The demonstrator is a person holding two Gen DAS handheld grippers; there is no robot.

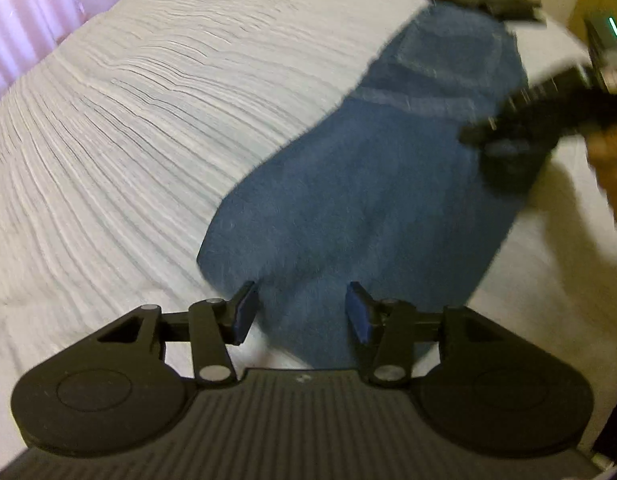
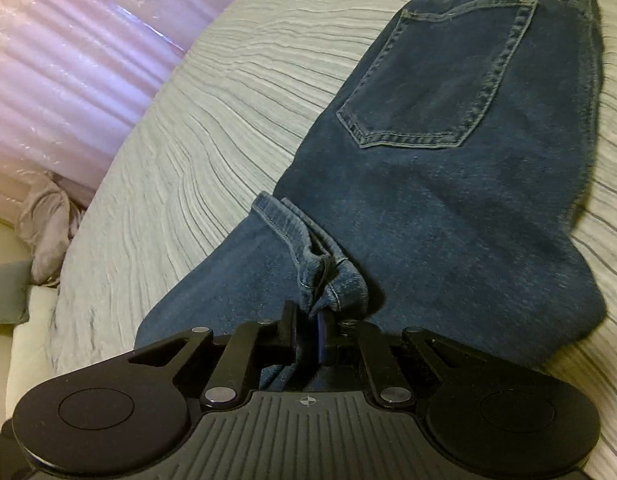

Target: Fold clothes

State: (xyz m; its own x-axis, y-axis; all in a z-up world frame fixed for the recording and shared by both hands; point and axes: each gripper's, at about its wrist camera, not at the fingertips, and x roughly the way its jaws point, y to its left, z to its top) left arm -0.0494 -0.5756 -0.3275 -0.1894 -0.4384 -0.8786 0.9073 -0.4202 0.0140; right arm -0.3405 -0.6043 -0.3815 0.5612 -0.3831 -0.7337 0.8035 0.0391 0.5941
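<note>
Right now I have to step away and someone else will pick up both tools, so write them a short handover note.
Right tool: shut on the hem end of the jeans, which it has brought over the thigh part.
Left tool: open, holding nothing, above the jeans.
Jeans lie on the striped bedspread, legs stacked, back pocket facing up.
Done: legs laid together; lengthwise fold started.
Left: probably carry the hem up to the waistband, release, smooth, fold again.

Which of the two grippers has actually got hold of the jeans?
The right gripper: its fingers are pinched on the hem of the blue denim jeans. The left gripper is open, holding nothing.
</note>
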